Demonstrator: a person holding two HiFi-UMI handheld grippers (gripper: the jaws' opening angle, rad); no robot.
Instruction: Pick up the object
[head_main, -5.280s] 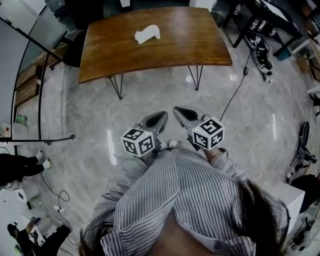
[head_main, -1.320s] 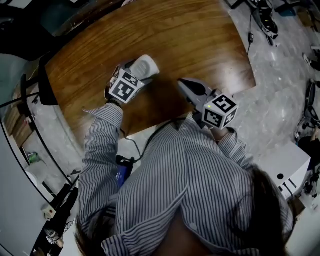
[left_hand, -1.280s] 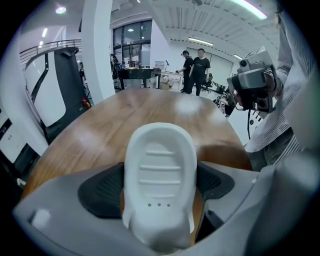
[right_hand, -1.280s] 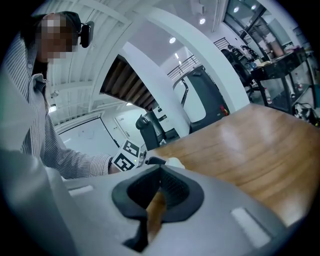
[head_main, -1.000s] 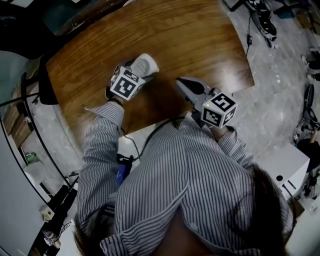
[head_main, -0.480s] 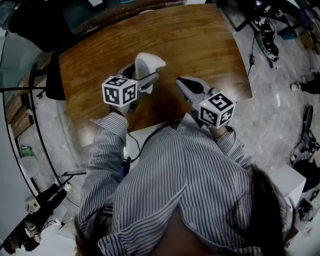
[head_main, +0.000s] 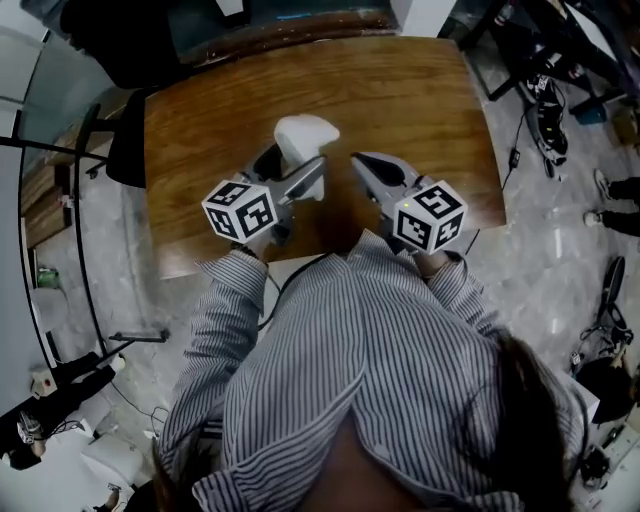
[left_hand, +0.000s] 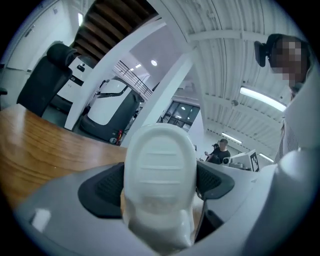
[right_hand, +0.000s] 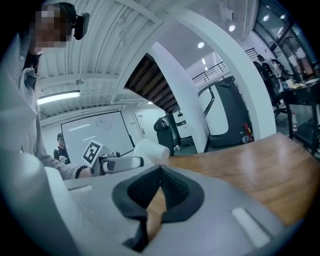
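While the left gripper (head_main: 298, 178) clamps its jaws on the white object (head_main: 303, 140), apparently holding it above the wooden table (head_main: 430, 110), the pick-up looks essentially done; the right gripper (head_main: 362, 163) hovers beside, jaws together, empty.

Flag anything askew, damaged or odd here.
Nothing stands out. The left gripper is shut squarely on the white object over the wooden table; the right gripper is shut and empty. No visible damage or spill.
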